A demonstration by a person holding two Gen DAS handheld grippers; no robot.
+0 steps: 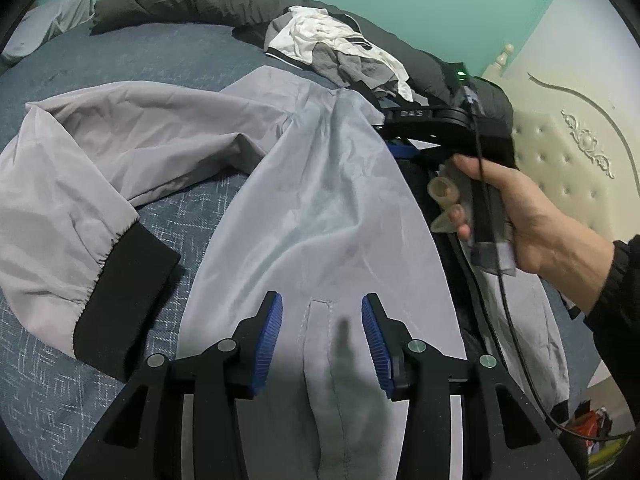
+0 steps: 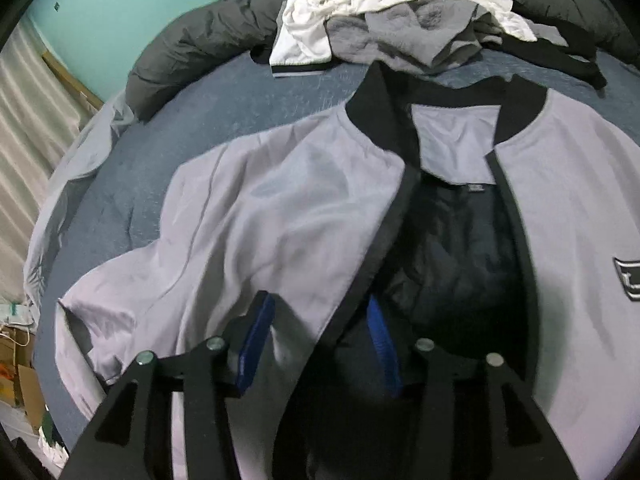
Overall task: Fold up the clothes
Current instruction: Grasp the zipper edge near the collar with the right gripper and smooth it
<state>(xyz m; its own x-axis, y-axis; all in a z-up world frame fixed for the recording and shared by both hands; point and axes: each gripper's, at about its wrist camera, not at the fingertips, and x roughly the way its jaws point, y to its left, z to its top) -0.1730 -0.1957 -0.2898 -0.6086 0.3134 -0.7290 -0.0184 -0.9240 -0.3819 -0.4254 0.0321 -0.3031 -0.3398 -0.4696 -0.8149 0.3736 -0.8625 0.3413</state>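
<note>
**A:** What is being shown by the left wrist view?

**B:** A pale grey bomber jacket is being seen spread on a blue patterned bedspread. The left gripper is being held above the jacket's front panel, its blue-padded jaws standing partly apart with nothing pinched; a stitched pocket seam is lying just beyond and between them. Left of the jaws, a sleeve ending in a black ribbed cuff is being shown folded across the bedspread. Right of the jaws, a person's hand is being seen wrapped around the handle of the other gripper tool.

**A:** And the right wrist view?

**B:** The same jacket is being seen from its open front. The right gripper is being held over the jacket's black front edge, which is running up between the jaws. The jaws are standing partly apart; whether the pads are touching the cloth cannot be told, as the picture is blurred. Ahead of the jaws, the dark lining and black collar are being shown.

**A:** Is anything else being shown beyond the jaws?

**B:** A heap of white and grey clothes is being seen past the collar, with a dark grey quilt bunched behind it against a turquoise wall.
</note>
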